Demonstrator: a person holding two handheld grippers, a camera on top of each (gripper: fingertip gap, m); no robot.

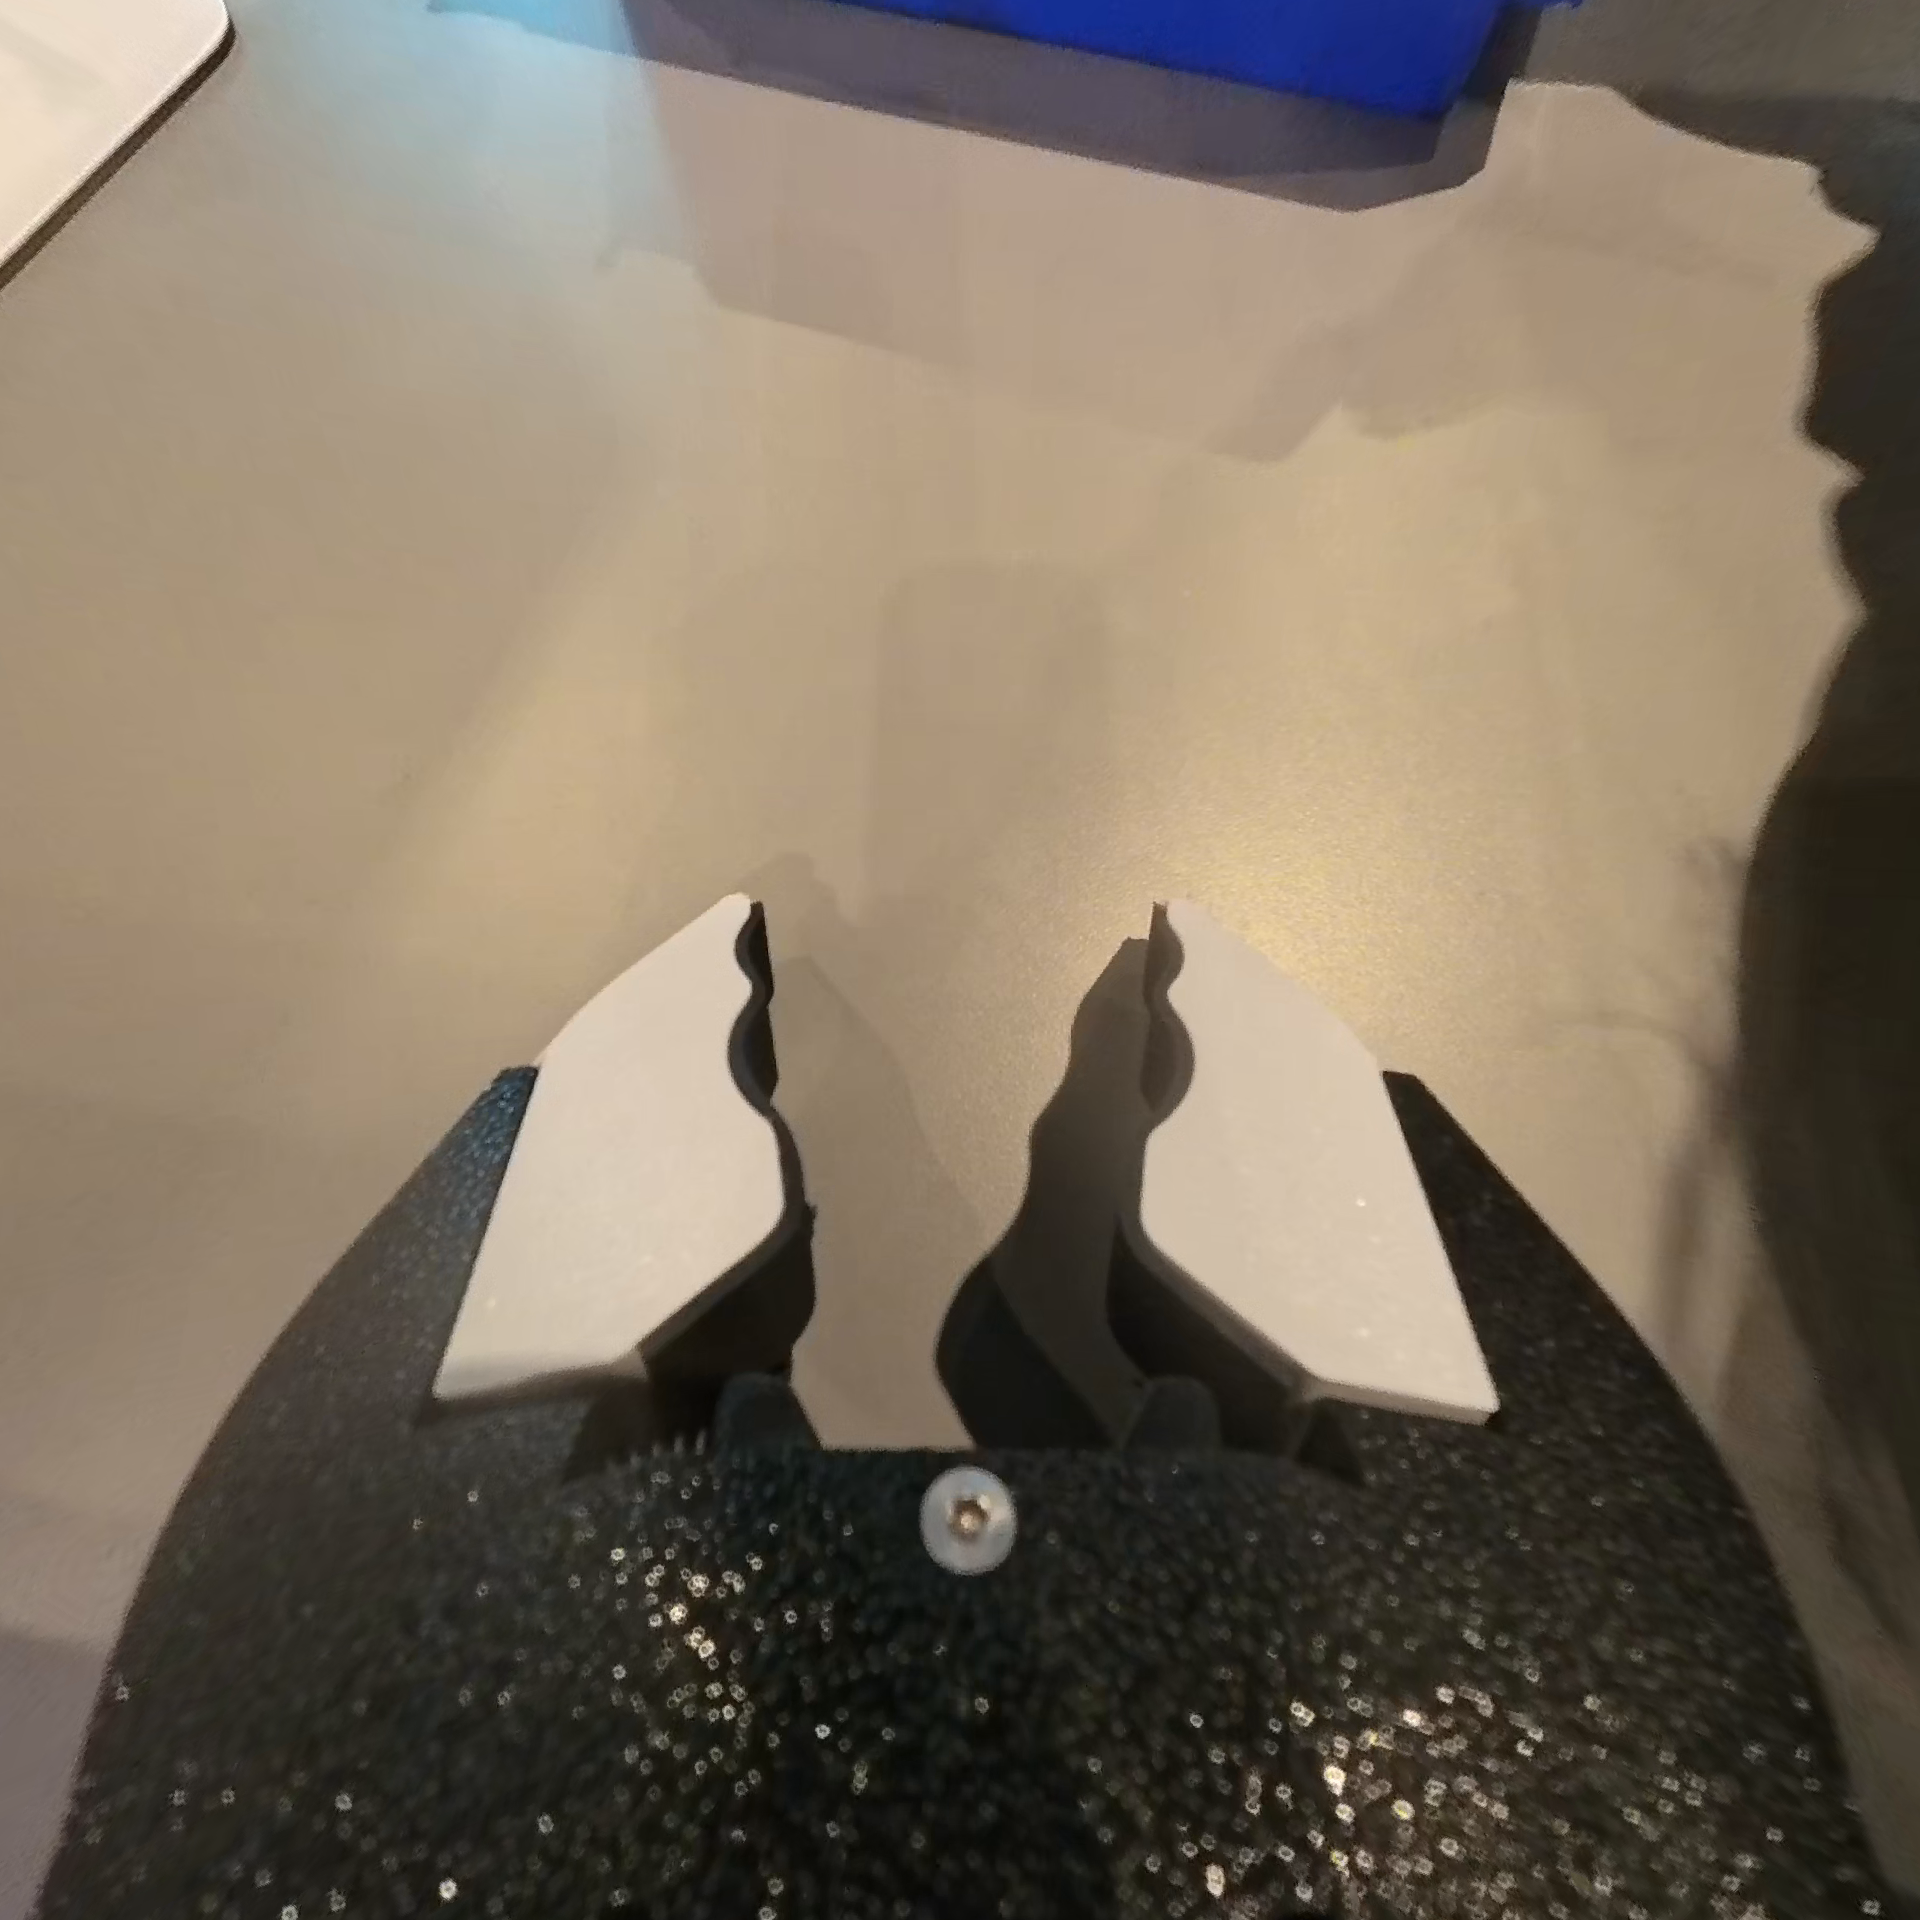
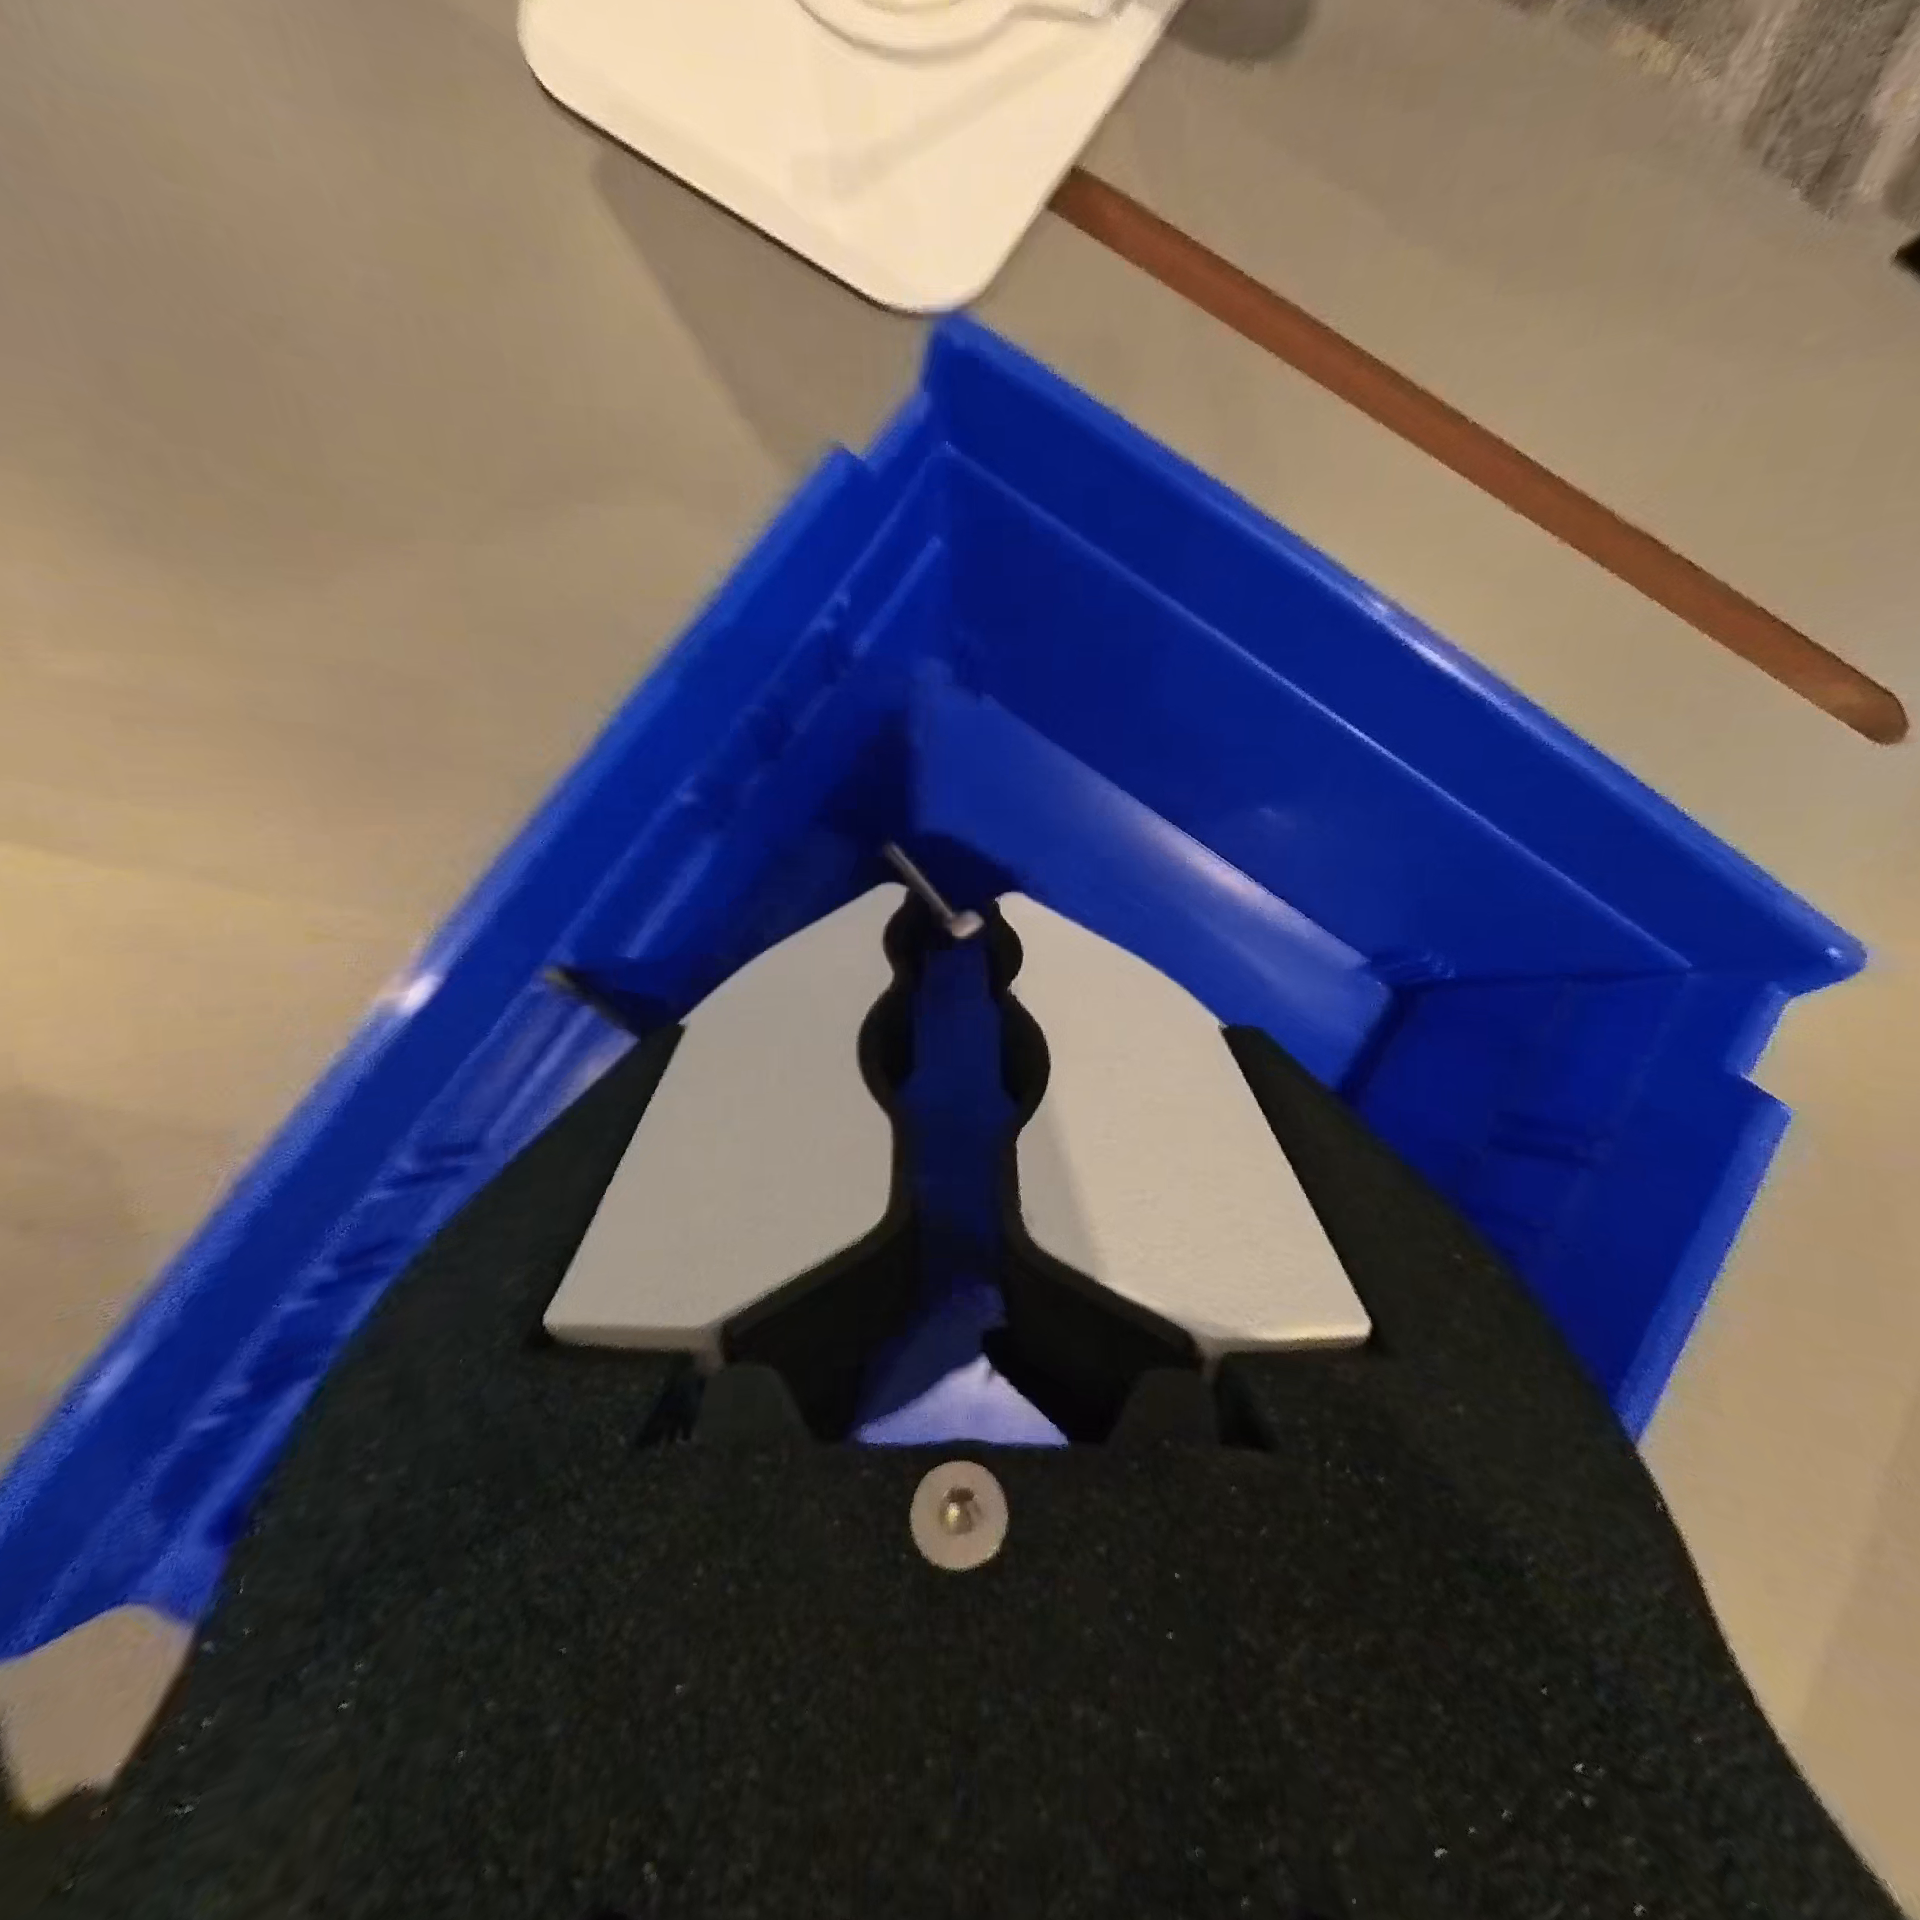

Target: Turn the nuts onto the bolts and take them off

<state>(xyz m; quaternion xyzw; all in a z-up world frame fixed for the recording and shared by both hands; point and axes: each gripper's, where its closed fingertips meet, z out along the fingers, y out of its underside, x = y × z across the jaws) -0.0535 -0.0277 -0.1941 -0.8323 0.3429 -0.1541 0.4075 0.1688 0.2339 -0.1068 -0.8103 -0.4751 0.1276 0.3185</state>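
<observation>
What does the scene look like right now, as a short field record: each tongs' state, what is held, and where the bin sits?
left tongs: open, empty, over bare grey table
right tongs: shut on a small metal bolt at the tips
blue bin: under the right tongs, tips near its inner corner
nuts: none visible
white object: on table beyond the bin

Bin: glossy blue plastic. Table: smooth, matt grey. Left gripper: rough black grained body, matt grey fingers (metal screw at centre). Bolt: bright metal. Rod: brown, wood-like. Tray: smooth cream plastic.
</observation>
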